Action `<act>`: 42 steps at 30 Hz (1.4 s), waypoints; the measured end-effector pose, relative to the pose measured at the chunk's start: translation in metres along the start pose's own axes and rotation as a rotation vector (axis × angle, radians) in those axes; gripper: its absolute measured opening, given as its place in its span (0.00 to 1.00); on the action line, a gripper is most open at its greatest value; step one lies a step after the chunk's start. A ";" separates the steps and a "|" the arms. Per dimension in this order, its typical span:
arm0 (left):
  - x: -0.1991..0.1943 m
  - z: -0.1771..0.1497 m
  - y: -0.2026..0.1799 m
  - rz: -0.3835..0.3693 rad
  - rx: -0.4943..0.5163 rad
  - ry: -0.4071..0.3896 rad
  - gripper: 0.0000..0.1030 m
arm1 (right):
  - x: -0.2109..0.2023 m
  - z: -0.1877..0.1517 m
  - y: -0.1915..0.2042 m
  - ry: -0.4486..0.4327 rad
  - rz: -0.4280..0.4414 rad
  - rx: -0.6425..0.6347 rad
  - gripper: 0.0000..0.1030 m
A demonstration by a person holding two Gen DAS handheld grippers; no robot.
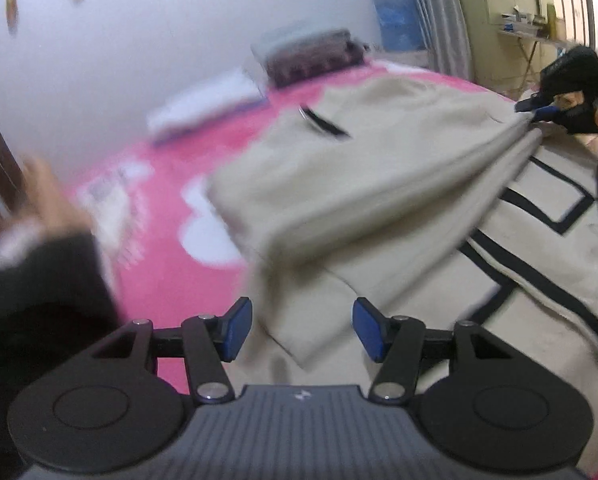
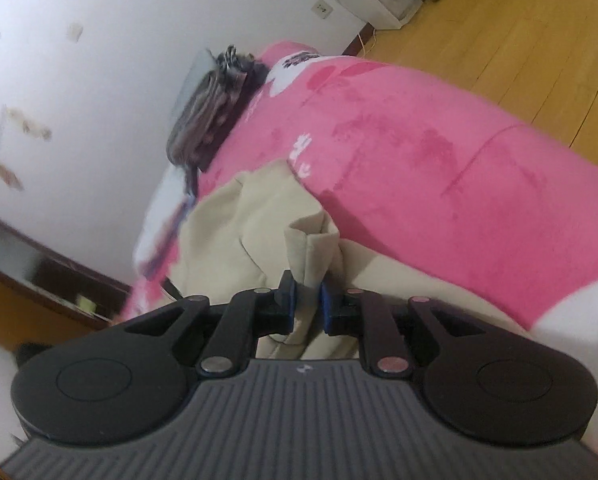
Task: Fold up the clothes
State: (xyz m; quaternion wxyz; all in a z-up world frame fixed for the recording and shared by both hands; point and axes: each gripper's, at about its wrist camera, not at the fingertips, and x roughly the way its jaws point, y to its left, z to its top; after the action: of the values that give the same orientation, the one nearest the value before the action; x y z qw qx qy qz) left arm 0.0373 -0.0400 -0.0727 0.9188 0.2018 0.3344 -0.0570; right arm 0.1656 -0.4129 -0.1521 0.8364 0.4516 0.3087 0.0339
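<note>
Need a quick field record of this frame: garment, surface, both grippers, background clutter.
garment: beige jacket with black trim, partly folded, one flap lifted
surface: pink blanket over a bed
left gripper: open, empty, hovering above the jacket's near edge
right gripper: pinching a bunched fold of the jacket
background: dark striped bundle by the white wall

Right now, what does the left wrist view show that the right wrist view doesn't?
Only the left wrist view: the open left gripper, the garment's black trim, a sleeved hand, and the right gripper from outside. Only the right wrist view: the wood floor, a wall socket, and the right gripper's pads pinching a fold of the cloth. Both: the beige garment on the pink blanket.
</note>
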 end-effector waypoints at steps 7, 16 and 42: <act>0.058 0.019 -0.017 0.143 0.277 0.057 0.37 | 0.006 0.005 0.000 0.010 0.025 0.009 0.17; 0.060 -0.015 -0.047 0.192 0.562 0.073 0.09 | -0.007 0.004 0.006 -0.010 0.036 -0.045 0.11; 0.067 0.001 -0.008 0.055 0.285 0.205 0.21 | -0.016 0.024 -0.003 -0.045 -0.049 -0.041 0.32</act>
State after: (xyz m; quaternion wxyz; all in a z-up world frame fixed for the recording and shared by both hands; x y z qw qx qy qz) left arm 0.0880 -0.0455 -0.1175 0.8432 0.3436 0.4094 -0.0580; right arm 0.1655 -0.4372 -0.1369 0.8530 0.4272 0.2997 0.0097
